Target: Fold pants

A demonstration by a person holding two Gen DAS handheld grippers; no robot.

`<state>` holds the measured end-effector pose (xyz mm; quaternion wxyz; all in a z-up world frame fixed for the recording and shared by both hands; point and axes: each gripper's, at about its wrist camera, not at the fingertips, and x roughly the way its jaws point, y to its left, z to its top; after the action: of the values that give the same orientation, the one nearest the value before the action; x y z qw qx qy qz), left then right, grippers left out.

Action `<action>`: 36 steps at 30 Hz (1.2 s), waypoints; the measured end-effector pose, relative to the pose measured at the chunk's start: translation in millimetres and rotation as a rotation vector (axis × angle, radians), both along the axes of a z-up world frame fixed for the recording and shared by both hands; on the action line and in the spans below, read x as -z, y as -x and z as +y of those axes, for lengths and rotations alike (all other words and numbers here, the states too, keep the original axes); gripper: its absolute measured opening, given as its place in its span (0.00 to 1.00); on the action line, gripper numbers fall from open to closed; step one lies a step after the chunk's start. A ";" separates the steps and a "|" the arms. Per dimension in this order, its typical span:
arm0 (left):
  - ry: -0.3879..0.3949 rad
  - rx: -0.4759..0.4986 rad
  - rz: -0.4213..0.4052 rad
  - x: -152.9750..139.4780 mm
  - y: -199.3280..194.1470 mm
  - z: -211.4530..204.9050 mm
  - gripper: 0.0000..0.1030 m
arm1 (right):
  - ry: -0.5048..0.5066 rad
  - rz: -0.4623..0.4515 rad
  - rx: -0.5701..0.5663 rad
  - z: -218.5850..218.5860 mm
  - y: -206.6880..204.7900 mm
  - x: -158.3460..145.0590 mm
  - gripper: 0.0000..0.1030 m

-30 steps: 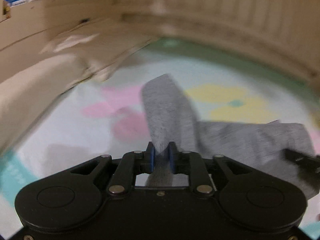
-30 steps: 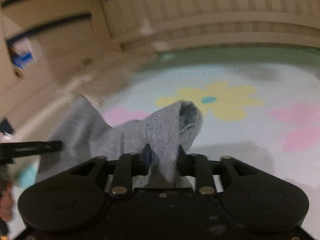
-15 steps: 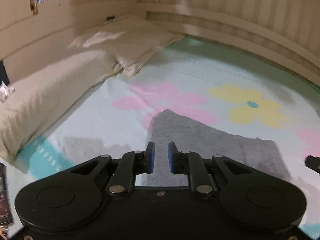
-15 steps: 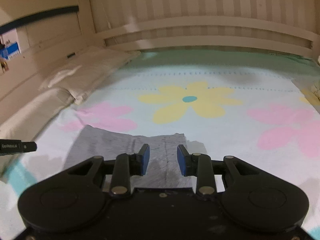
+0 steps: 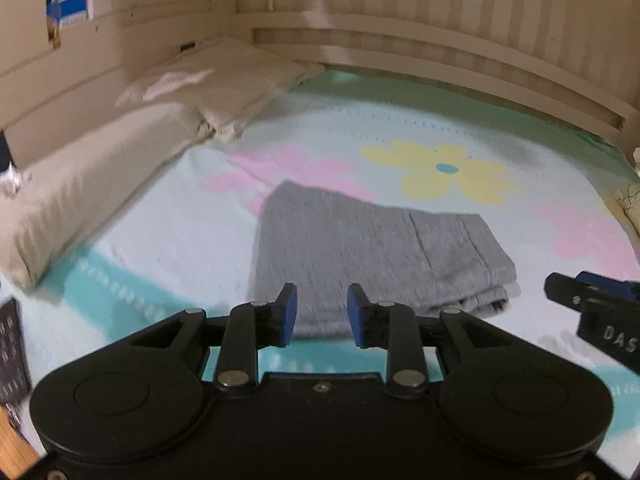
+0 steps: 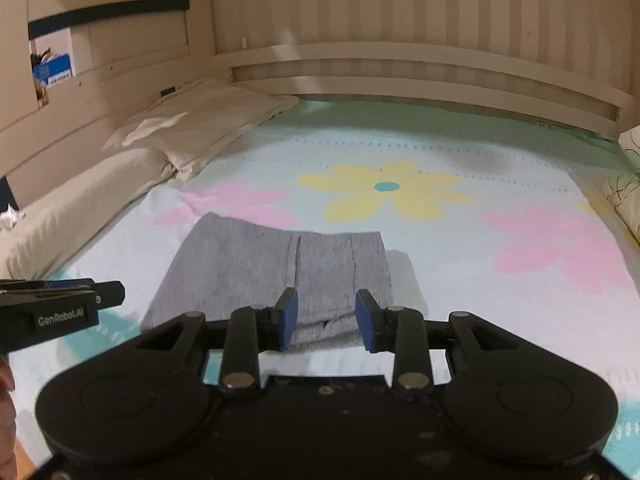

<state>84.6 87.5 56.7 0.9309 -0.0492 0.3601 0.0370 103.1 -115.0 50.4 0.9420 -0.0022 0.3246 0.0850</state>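
Grey pants lie folded into a flat rectangle on the flowered bedsheet, centre of the left wrist frame, lower centre of the right wrist frame. Layered edges show at the right end of the stack. Left gripper: jaws have just been opening, blue pads parted, nothing between them, cloth lies beyond and below the tips. Right gripper: pads parted by a similar gap, empty, not touching the fabric. Each gripper's tip shows in the other's view: right one at the right edge, left one at the left edge. Yellow flower print beyond the pants, upper centre. Cream pillows along the left side, against the wooden bed frame
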 end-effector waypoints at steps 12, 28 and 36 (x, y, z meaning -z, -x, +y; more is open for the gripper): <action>0.010 0.025 0.090 21.6 -7.9 -7.3 0.37 | -0.006 0.079 0.032 4.5 -11.0 19.2 0.33; 0.002 0.037 0.084 19.4 -6.4 -11.1 0.37 | 0.005 0.083 0.032 6.1 -12.1 21.9 0.34; 0.005 0.042 0.086 19.4 -6.9 -11.2 0.37 | 0.011 0.087 0.033 6.5 -12.2 22.5 0.34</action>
<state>91.5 76.3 37.4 0.9151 -0.0422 0.4006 0.0187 115.4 -108.4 28.0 0.9282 0.0019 0.3658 0.0677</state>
